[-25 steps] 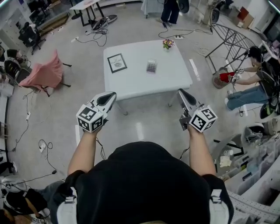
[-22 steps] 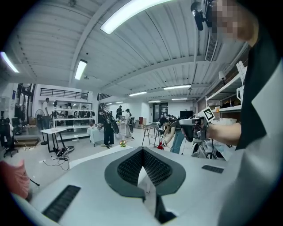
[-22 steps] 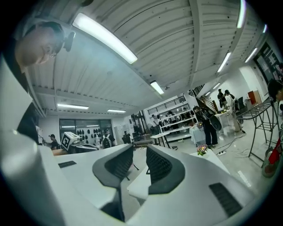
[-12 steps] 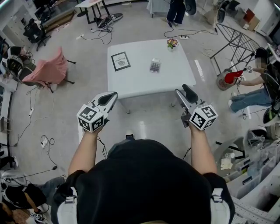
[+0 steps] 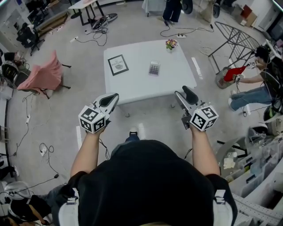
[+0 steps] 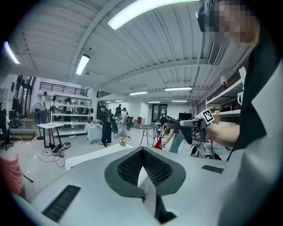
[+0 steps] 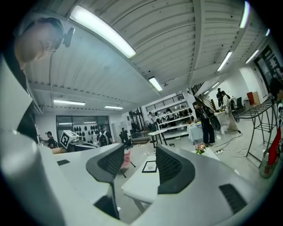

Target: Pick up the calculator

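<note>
right claw [image 5: 182,92] just spread wide, empty, readied for grab; left claw [image 5: 112,97] pressed together, idle. i hold both short of bench [image 5: 137,86], calculator [image 5: 154,68] lying well ahead.

Bright, even light from ceiling strips [image 6: 146,9]; fisheye warp at edges, perhaps slight far-field blur.

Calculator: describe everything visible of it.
The calculator is a small, flat, pale grey rectangle with a grid of keys on its face, plastic by its look. It lies face up on the white table, right of the middle, turned slightly off the table's edges. The framed card lies apart to its left, the small flowers beyond it. Only the table touches it. Finer detail is too small to tell.
</note>
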Available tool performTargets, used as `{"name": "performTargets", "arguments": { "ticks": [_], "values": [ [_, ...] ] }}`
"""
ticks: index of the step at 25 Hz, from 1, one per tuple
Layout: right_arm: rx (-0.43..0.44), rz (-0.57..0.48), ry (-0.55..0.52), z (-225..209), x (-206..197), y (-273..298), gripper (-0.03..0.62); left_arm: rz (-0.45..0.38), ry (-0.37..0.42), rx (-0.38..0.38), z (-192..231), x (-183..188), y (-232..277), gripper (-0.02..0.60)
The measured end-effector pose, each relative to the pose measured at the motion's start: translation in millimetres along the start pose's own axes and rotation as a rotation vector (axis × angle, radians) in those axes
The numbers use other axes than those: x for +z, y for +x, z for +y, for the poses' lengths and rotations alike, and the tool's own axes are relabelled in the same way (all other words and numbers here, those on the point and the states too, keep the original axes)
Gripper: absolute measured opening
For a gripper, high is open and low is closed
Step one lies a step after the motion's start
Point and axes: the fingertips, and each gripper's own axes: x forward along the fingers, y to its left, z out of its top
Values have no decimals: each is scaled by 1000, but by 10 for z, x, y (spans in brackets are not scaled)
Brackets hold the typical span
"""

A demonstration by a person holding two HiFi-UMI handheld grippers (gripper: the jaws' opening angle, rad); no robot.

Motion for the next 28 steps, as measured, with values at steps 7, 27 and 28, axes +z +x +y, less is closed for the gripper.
{"name": "performTargets", "arguments": {
  "ticks": [7, 27, 28],
  "values": [
    [-42, 16, 25, -168, -13, 503, 225, 14, -7, -66, 519, 2, 378, 15],
    [-152, 17, 39, -493, 122, 1597, 213, 31, -18, -179, 1803, 96, 1062, 15],
    [-159, 14, 37, -508, 142, 1622, 212, 30, -16, -184, 1837, 105, 1081, 17]
  ]
}}
